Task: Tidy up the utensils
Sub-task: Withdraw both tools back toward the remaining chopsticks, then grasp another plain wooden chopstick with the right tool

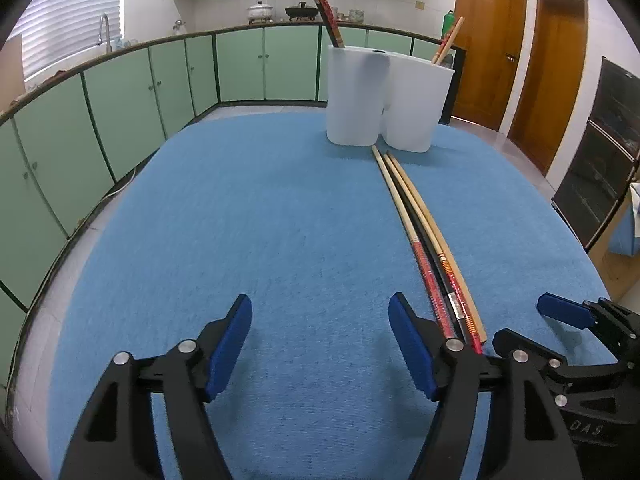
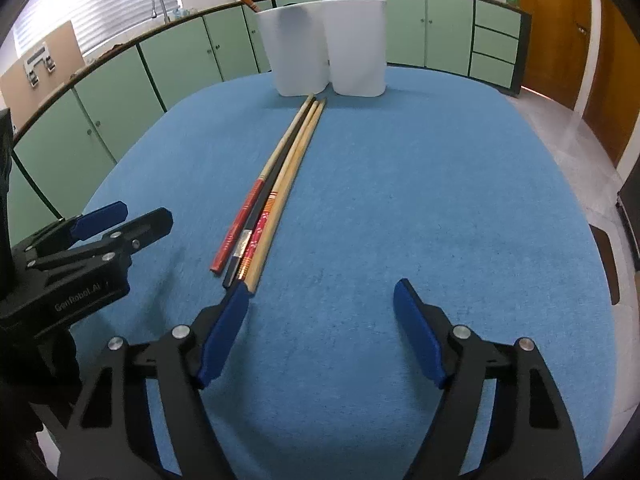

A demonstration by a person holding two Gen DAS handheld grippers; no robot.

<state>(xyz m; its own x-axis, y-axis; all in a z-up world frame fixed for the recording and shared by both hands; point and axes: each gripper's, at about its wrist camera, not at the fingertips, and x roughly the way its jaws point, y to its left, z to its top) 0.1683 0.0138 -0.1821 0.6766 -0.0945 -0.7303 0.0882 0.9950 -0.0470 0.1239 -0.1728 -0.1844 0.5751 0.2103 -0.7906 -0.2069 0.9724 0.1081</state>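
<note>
a: where are the chopsticks (image 1: pixel 424 236)?

b: four lie bundled side by side on the blue desk (image 1: pixel 260 220), tips just before two white cups (image 1: pixel 354 96) standing touching at the far edge. one red stick leans in the left cup, a wooden one in the right.

a: and the jaws?

b: left gripper (image 1: pixel 320 344) and right gripper (image 2: pixel 320 328) both gape wide, holding nothing, low over the desk on either side of the bundle's near ends.

evenly lit, sharp (edges warped)

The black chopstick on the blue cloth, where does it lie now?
The black chopstick lies flat in the bundle of chopsticks on the blue cloth, between the red-handled one and the pale wooden ones.
</note>
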